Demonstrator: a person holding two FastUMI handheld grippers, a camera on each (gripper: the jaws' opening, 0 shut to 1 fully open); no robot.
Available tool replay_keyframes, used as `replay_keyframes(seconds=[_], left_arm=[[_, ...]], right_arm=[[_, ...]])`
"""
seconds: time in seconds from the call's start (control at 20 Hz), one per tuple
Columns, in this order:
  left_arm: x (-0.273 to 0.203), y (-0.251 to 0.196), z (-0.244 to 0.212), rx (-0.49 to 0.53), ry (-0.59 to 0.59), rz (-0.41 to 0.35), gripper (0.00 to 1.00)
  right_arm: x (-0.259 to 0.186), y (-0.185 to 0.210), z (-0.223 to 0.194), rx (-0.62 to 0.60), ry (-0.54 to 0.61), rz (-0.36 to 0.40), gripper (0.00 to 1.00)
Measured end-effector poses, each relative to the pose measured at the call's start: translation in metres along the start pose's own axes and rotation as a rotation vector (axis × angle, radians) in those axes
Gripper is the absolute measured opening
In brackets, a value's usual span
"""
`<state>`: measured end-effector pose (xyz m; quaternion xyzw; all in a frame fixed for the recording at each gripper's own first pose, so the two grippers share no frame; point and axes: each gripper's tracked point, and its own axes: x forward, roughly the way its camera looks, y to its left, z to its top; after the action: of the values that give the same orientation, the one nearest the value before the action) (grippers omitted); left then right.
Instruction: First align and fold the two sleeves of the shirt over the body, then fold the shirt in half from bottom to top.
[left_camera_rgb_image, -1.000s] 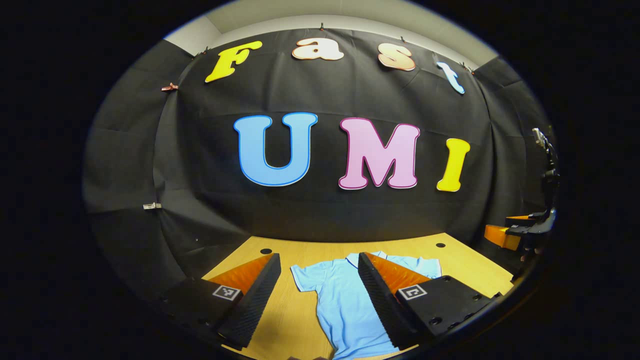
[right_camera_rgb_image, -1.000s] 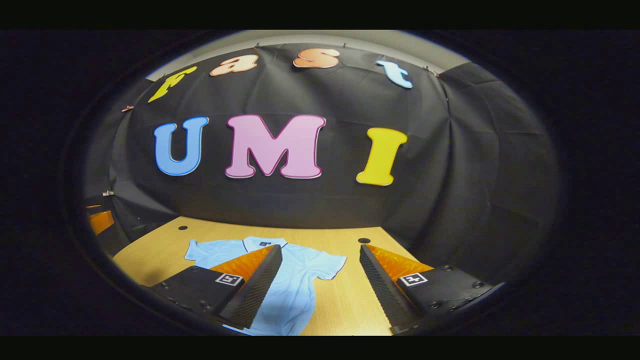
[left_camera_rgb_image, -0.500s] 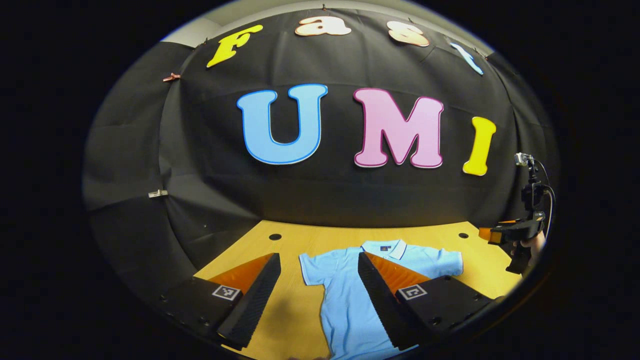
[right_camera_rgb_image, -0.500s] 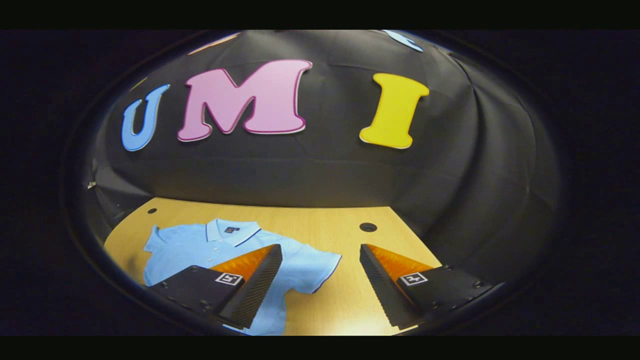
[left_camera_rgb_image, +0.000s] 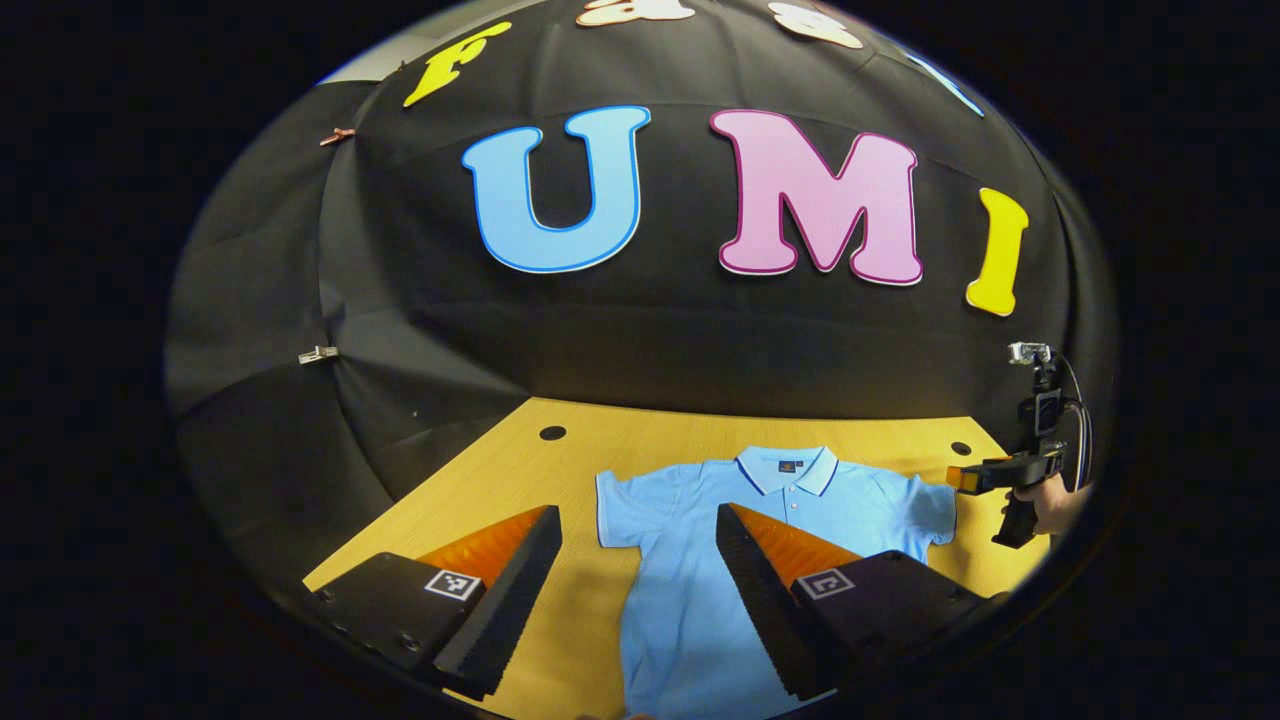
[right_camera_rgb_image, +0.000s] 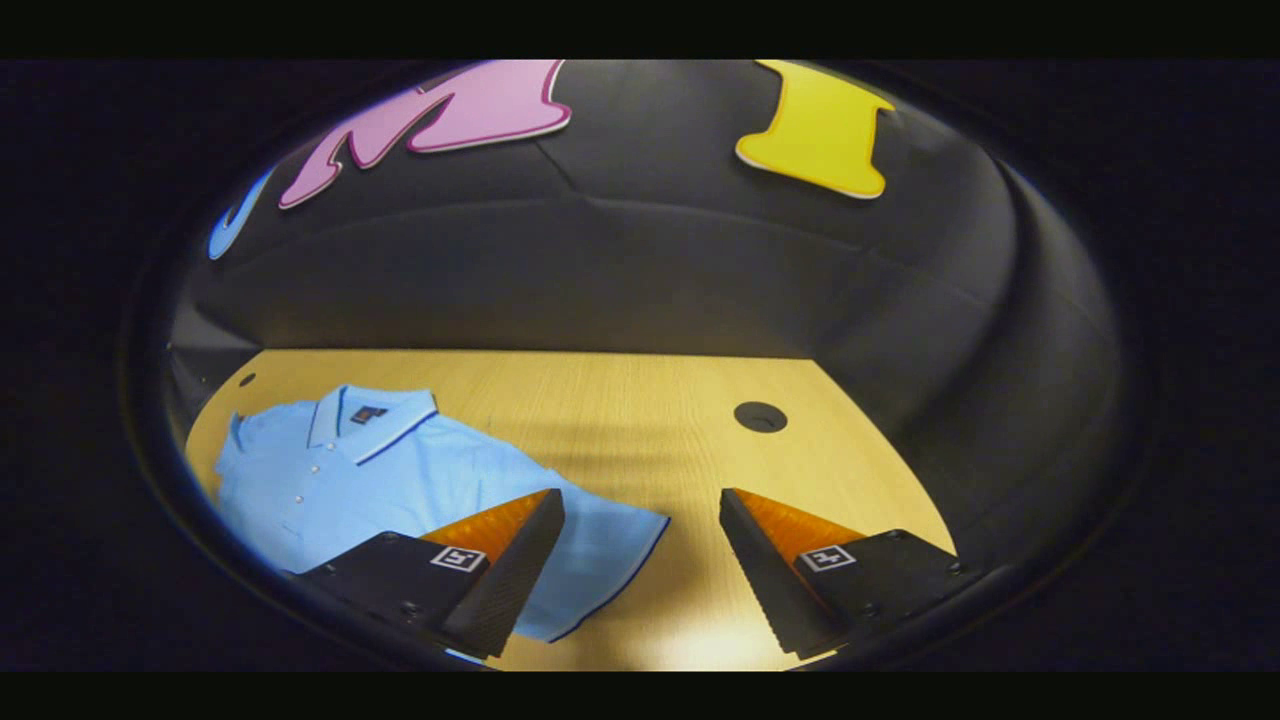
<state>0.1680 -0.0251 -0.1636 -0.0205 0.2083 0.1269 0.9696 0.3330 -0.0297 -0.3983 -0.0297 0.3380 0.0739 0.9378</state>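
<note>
A light blue polo shirt (left_camera_rgb_image: 690, 580) lies flat and face up on the wooden table (left_camera_rgb_image: 560, 470), collar toward the wall, both short sleeves spread out. My left gripper (left_camera_rgb_image: 640, 520) hovers open above the shirt's left sleeve and chest. In the left gripper view the right gripper (left_camera_rgb_image: 985, 473), held by a hand (left_camera_rgb_image: 1050, 505), hangs just off the shirt's far sleeve. In the right gripper view the shirt (right_camera_rgb_image: 380, 480) spreads to the left, and my right gripper (right_camera_rgb_image: 642, 500) stands open over the dark-trimmed sleeve end (right_camera_rgb_image: 610, 560), with nothing between its fingers.
Round cable holes (right_camera_rgb_image: 760, 416) (left_camera_rgb_image: 552, 433) mark the table near its back corners. Black cloth walls (left_camera_rgb_image: 640, 340) close the booth right behind the table. Bare wood (right_camera_rgb_image: 620, 420) stretches between the shirt and the back edge.
Both grippers have moved forward and dipped toward the table. The shirt looks larger in both views, and the right gripper has come closer to the shirt's sleeve. Both stay open.
</note>
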Motion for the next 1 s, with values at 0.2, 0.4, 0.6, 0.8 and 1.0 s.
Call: replay_keyframes(seconds=[0.2, 0.4, 0.6, 0.8, 1.0], left_arm=[[0.009, -0.010, 0.000, -0.007, 0.018, -0.009, 0.99], [0.014, -0.015, -0.001, 0.000, 0.026, -0.030, 0.99], [0.015, -0.014, -0.003, -0.001, 0.024, -0.038, 0.99], [0.005, -0.001, -0.007, -0.007, 0.024, -0.033, 0.99], [-0.004, 0.021, -0.015, -0.017, 0.036, -0.016, 0.99]], right_arm=[[0.021, 0.005, -0.024, 0.010, 0.062, 0.022, 0.95], [0.026, 0.016, -0.023, 0.074, 0.051, 0.074, 0.82], [0.022, 0.026, -0.023, 0.043, 0.050, 0.081, 0.18], [0.016, 0.036, -0.024, 0.092, 0.081, 0.083, 0.06], [-0.007, 0.039, 0.012, 0.066, 0.011, 0.063, 0.06]])
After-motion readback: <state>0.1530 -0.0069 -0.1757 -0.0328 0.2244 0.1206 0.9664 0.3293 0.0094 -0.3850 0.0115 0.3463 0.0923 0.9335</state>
